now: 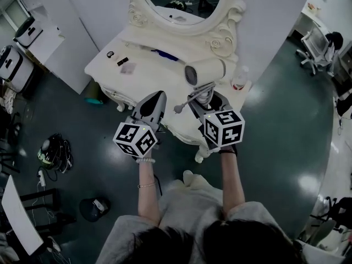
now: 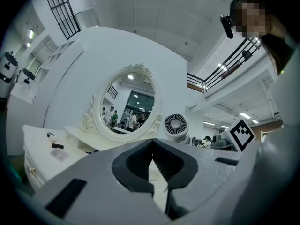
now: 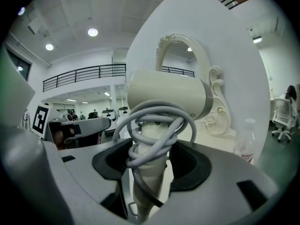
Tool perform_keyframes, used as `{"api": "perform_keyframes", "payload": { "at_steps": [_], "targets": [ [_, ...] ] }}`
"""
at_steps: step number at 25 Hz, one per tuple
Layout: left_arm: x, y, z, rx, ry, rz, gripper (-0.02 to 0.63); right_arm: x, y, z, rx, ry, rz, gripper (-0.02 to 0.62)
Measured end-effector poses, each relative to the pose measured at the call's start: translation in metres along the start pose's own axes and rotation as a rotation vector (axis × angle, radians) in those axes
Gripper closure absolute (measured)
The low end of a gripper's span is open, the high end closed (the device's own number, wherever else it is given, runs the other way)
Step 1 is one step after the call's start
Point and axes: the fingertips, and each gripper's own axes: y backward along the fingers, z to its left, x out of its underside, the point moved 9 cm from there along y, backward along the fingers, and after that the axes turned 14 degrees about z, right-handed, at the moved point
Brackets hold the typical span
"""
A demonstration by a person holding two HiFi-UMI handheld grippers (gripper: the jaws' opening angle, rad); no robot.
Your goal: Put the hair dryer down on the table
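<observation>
The right gripper (image 3: 149,172) clamps the hair dryer (image 3: 168,95).

Count: 1 hair dryer (image 1: 206,72), 1 dressing table (image 1: 154,80), 1 oval mirror (image 1: 176,4), 1 plastic bottle (image 1: 240,79), 4 small tabletop items (image 1: 122,61), 2 grippers (left gripper (image 1: 158,95), right gripper (image 1: 204,95)), each with 1 marker cube (image 1: 136,139).

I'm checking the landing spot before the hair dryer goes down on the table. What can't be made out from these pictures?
- Head view: the table patch beneath the hair dryer, covered by the dryer and the right gripper.
- Head view: the small items at the table's left, too small to identify.
- Right gripper view: the handle, its lower end cut off by the bottom edge.
- Right gripper view: print on the bottle, blurred.
</observation>
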Motion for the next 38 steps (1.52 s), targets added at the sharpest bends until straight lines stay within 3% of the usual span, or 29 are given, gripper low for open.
{"api": "perform_keyframes", "payload": {
  "at_steps": [6,21,38],
  "targets": [
    [0.01,-0.019,0.027,0.02,0.023,0.052,0.601,0.007,-0.035,-0.01,0.013,-0.02,0.076,0.354],
    [0.028,-0.062,0.094,0.167,0.059,0.202,0.601,0.018,-0.096,-0.02,0.105,-0.114,0.204,0.354],
    [0.063,-0.088,0.143,0.107,0.153,0.296,0.601,0.02,-0.181,-0.036,-0.009,-0.017,0.433,0.354]
  ]
}}
